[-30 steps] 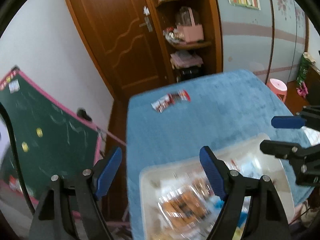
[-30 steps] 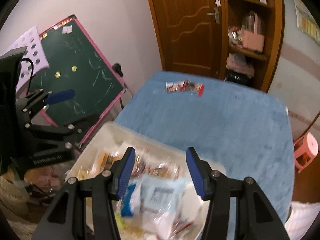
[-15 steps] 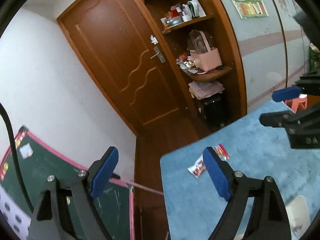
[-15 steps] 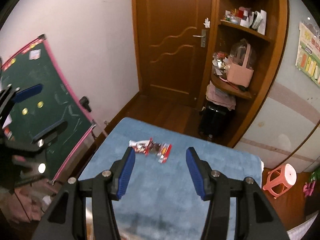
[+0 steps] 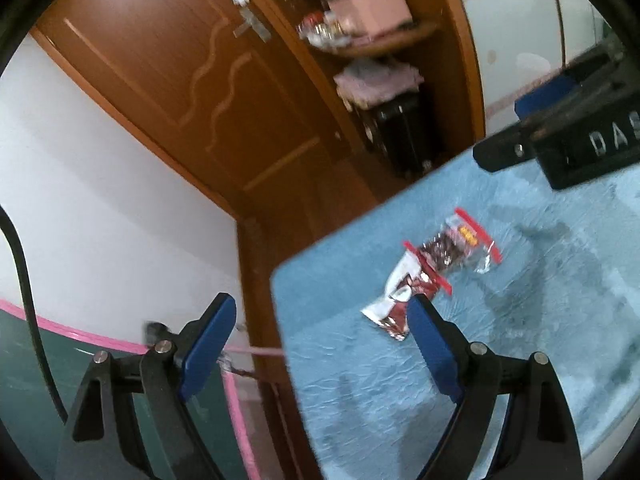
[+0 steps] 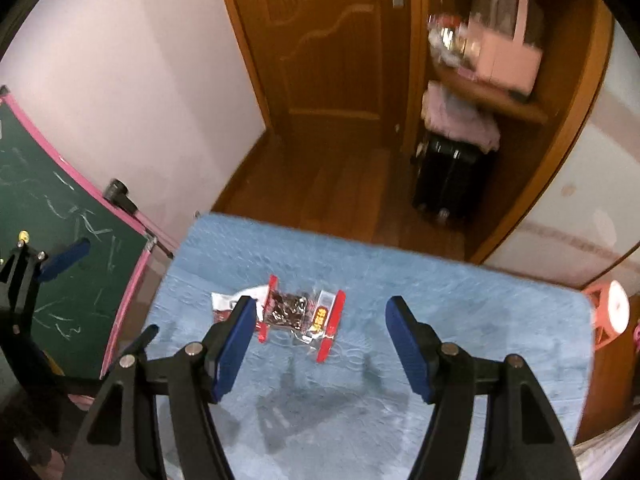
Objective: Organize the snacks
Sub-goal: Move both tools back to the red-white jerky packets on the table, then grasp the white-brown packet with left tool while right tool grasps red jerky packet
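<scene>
I had both tools over the blue bench [image 6: 460, 320], empty. The right tool [image 6: 320, 344] had just been opening wider; the left tool [image 5: 320, 344] gaped wide. Two snack packets [image 6: 298, 314] lay overlapping near the far edge. I judged it best to straddle the red-edged one squarely before closing.

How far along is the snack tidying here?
Nothing in view looks done yet: two snack packets lie loose on the blue tablecloth. In hand: nothing. The right gripper, whose jaws have just been opening, and the left gripper are both empty near the packets. Left: picking both up and putting them away.
</scene>
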Motion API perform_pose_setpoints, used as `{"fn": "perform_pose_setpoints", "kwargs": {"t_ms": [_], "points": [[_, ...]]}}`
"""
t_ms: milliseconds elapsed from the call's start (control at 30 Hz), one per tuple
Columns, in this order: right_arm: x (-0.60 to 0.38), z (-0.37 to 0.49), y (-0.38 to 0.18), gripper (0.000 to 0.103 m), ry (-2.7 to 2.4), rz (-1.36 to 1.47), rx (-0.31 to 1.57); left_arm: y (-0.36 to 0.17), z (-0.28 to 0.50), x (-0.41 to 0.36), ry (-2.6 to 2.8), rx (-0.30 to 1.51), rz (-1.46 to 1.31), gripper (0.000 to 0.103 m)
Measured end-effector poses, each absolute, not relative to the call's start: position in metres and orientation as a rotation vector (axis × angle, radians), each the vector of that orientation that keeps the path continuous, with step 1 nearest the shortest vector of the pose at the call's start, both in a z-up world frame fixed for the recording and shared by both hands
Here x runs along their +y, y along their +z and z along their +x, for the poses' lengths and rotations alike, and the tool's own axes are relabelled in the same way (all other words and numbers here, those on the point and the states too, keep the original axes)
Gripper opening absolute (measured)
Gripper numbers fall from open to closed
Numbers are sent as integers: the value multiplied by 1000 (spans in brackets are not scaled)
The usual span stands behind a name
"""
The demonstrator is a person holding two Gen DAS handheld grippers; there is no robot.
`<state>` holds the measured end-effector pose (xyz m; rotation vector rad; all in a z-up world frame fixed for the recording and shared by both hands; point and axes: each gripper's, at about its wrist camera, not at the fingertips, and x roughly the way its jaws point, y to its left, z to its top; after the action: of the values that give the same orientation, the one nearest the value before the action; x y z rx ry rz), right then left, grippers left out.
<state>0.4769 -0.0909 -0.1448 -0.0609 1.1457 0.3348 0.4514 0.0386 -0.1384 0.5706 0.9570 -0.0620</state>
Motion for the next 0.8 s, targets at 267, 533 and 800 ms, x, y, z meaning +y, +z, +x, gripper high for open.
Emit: {"fn": "perform_pose_setpoints", "kwargs": {"t_ms": [267,533,800], "points": [[-83,499,-230,68,359,18,1300,-222,486,48,-10,1078,477,86],[-85,508,-265,68,433,165,1378,-243,498,62,-17,1095,341,87],[-75,500,-265,47,495,120,1314,-247,494,59,-91,1110,379,87]]}}
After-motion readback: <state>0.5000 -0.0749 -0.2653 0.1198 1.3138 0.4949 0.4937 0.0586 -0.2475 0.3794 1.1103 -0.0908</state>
